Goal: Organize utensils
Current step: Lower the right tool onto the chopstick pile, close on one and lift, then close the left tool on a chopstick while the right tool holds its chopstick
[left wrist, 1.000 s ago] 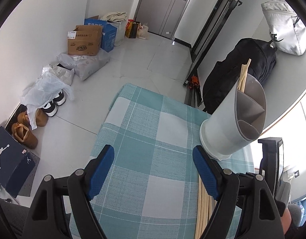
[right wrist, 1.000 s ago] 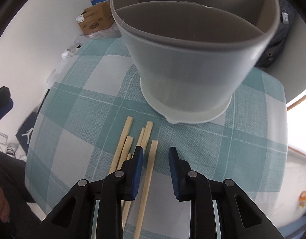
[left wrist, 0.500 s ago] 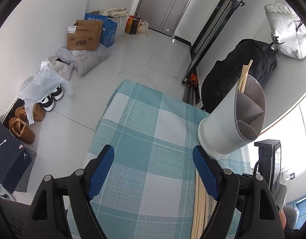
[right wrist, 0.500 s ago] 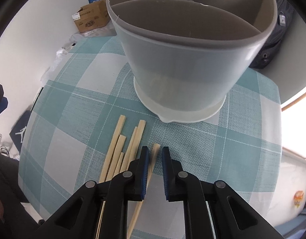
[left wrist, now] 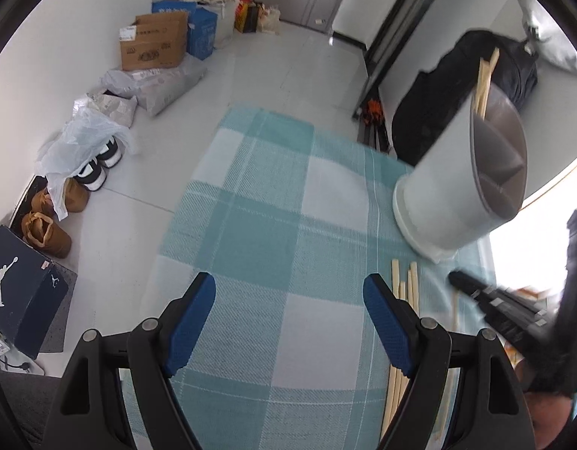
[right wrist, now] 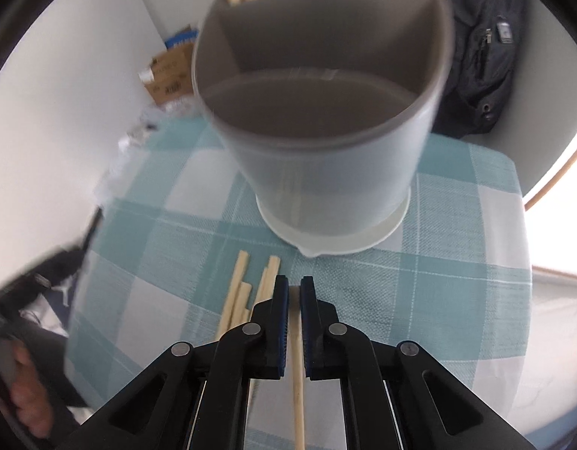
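At the left of the scene the left gripper (left wrist: 289,300) hangs over the teal checked tablecloth (left wrist: 273,225) with its blue pads spread wide and nothing between them. To its right, loose chopsticks (left wrist: 403,292) lie flat on the cloth in a rough bundle, long axes running near to far, far ends pointing toward the foot of the grey utensil holder (left wrist: 461,172). The holder stands on the cloth at the far right, divided inside into compartments; several chopsticks (left wrist: 485,78) stand upright in its far compartment, tips poking above the rim. Furthest right, the right gripper (right wrist: 294,292) is clamped on a single chopstick (right wrist: 297,375). That stick runs lengthwise between the fingers, its far end aimed at the holder's base (right wrist: 337,240), its near end passing back under the gripper body. The other loose sticks (right wrist: 239,292) lie just left of it, roughly parallel.
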A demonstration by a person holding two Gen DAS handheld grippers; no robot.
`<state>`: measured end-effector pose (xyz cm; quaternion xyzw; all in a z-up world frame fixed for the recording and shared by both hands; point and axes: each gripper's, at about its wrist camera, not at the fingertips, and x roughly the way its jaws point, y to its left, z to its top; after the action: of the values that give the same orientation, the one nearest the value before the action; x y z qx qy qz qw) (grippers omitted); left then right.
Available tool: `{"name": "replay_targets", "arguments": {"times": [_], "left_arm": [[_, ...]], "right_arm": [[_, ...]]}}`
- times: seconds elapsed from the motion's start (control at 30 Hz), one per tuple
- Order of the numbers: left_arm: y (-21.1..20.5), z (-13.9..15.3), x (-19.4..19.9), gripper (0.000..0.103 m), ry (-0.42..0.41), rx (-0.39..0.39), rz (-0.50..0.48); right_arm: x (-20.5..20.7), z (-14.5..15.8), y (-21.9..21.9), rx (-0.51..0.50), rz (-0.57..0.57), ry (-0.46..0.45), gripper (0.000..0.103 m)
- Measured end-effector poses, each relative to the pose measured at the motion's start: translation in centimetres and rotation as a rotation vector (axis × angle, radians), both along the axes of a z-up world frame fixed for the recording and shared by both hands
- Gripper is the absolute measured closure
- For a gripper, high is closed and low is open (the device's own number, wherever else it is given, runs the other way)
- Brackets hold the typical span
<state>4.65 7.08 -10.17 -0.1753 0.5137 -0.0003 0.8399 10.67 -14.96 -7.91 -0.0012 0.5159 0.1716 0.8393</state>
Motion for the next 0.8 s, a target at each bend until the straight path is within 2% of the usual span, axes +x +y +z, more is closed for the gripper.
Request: {"name": "replay_targets", "arguments": {"times": [0.07, 0.23, 0.27, 0.4, 0.63, 0.8], "left_arm": [[-1.0, -0.6, 0.2, 0.025, 0.036, 0.003, -0.035], [-4.4, -1.4, 0.7, 0.025, 0.079, 0.097, -0.119], [-4.7, -1.4, 0.7, 0.025, 0.083, 0.109, -0.13], [-6.7, -2.0, 0.8, 0.025, 0.122, 0.139, -0.182], [-7.6, -2.6, 0.9, 0.025, 0.148, 0.18, -0.189], [-8.0, -2.7, 1.5, 0.025, 0.148, 0.216, -0.189]], "right_arm": [[-0.4, 1.5, -1.6, 0.072, -0.037, -0.029, 0.098], [-1.7, 4.8, -6.8, 0.271, -0.148, -0.105, 0.098], [-1.5, 4.9, -6.1, 0.305, -0.166, -0.112, 0.098], [-2.1, 4.7, -9.2, 0.452, -0.272, -0.119, 0.098], [-1.8, 2.8, -11.5, 0.452, -0.392, -0.116, 0.097], [-2.0, 2.9, -10.8, 0.416, -0.377, -0.14, 0.097]]}}
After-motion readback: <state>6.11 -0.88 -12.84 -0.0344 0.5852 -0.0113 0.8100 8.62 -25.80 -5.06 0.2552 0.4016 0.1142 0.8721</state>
